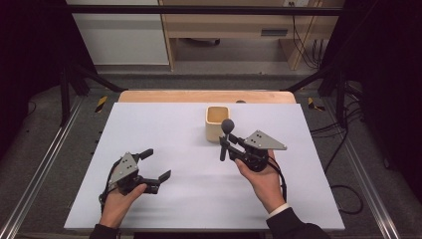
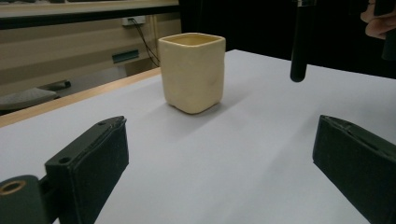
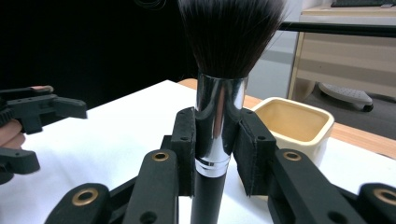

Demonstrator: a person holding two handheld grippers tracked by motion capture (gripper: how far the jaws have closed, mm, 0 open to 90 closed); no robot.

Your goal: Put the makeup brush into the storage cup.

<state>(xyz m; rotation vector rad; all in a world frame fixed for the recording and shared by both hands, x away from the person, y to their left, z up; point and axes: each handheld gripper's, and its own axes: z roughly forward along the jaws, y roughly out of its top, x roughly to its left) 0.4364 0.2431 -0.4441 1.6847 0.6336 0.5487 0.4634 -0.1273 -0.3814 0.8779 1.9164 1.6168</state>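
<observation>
Glossy chrome ferrule (image 3: 219, 126) on the soft-bristled brush (image 3: 224, 70); matt, smooth cream cup (image 2: 192, 71).

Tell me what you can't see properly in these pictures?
- Brush: right gripper view cuts off the bristle tips at the top edge; the right claw covers part of the handle.
- Cup: the left gripper view's low angle hides the bottom inside.
- Left claw: the hand covers its grip in the high view.

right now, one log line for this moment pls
right gripper: shut on brush, upright, beside cup | left gripper: open, holding nothing
</observation>
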